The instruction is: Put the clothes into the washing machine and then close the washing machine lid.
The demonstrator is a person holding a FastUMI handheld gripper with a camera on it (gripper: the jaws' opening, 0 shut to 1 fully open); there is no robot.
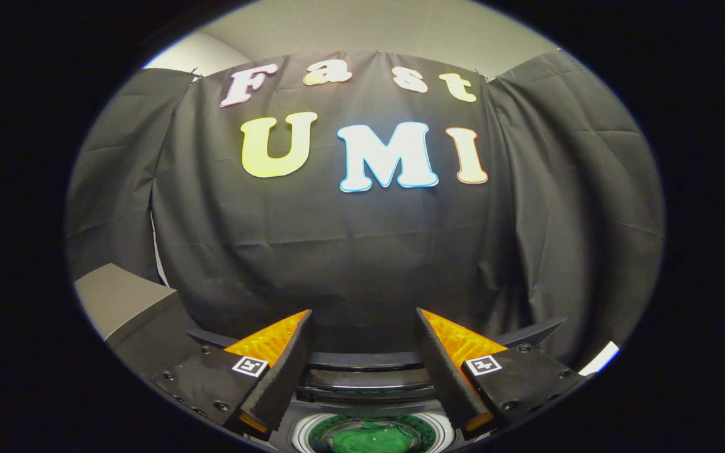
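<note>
Hand-held gripper (362, 324): its two fingers were spread wide apart, released, with nothing between them; they pointed toward the booth's black cloth wall.
Washing machine (369, 384): it sat low between and below the fingers, seen from above; a dark curved lid or rear panel arched across behind the opening, standing up rather than lying over the drum.
Drum (312, 431): the round opening had a pale ring at its rim and lay uncovered, just beneath the fingertips.
Clothes (369, 437): a bunched green garment lay inside the drum, filling the part of the opening that could be seen.
Cloth wall (362, 251): black draped fabric hung beyond the machine.
Box (117, 299): a grey-topped, dark-sided block stood to the left, beside the machine; what it was could not be told.
</note>
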